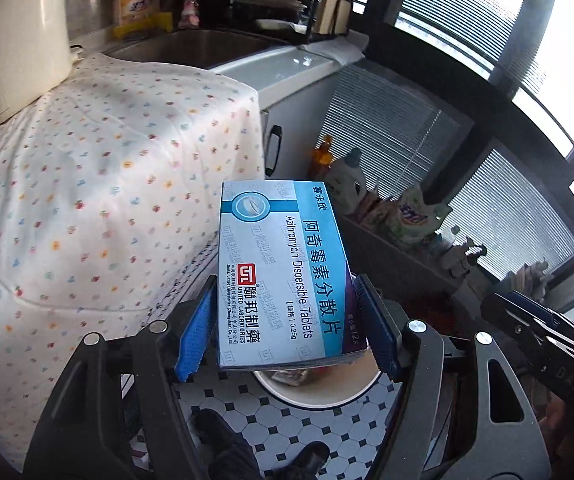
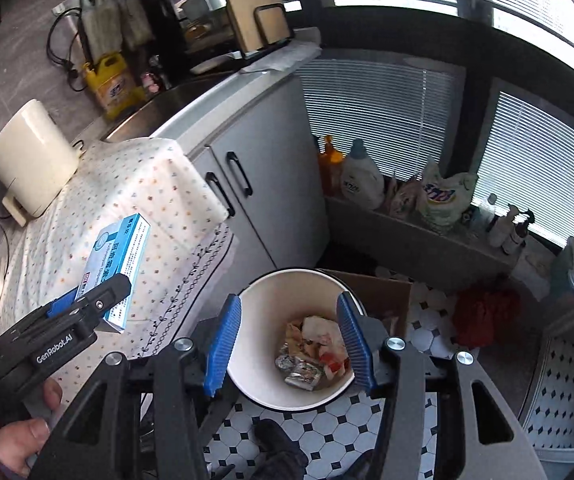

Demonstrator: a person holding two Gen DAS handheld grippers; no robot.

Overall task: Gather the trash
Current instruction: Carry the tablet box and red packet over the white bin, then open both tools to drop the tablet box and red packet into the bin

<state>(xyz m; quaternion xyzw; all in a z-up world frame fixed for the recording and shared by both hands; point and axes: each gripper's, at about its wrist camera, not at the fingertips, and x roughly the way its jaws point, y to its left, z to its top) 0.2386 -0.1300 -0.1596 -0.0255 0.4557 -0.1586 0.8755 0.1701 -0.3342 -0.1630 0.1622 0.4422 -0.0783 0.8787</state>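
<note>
Left gripper [image 1: 287,328] clamps the tablet box [image 1: 283,272]; right gripper [image 2: 291,344] released, empty — over the bin [image 2: 255,394], lower centre. Next, by my reading: carry box over bin — let go.

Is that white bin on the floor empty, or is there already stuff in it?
Not empty. The white bin has crumpled foil and food scraps on its bottom, with most of its inner wall bare above them.

Black tools [image 2: 289,342], blue ribbed pads [image 2: 223,346], silver screws.
</note>
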